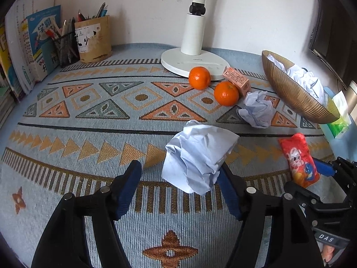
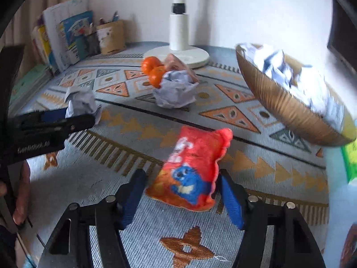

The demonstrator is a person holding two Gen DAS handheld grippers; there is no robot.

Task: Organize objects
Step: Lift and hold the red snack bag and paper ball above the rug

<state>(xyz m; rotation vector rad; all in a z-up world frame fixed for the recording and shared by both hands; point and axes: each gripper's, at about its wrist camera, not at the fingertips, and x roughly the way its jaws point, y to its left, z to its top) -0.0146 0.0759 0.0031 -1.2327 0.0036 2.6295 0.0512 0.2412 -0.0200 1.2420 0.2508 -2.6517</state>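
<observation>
Ribbed golden bowl (image 1: 290, 93), tilted at right, holding crumpled white paper (image 1: 299, 76). Cylindrical cardboard pen cup (image 1: 93, 39) and black mesh holder (image 1: 67, 49) packed with pens at rear left. On woven geometric mat (image 1: 89, 116): two glossy oranges (image 1: 199, 77), small pink box (image 1: 236, 81), loose paper wad (image 1: 258, 109). Left gripper (image 1: 180, 178) spread wide beside creased paper ball (image 1: 198, 154). Right gripper (image 2: 181, 183) parted around soft red plush pouch (image 2: 194, 169), not clamped.

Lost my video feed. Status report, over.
Left gripper open around crumpled paper. Right gripper open around red pouch. Bowl already holds paper. Nothing blocking.
</observation>
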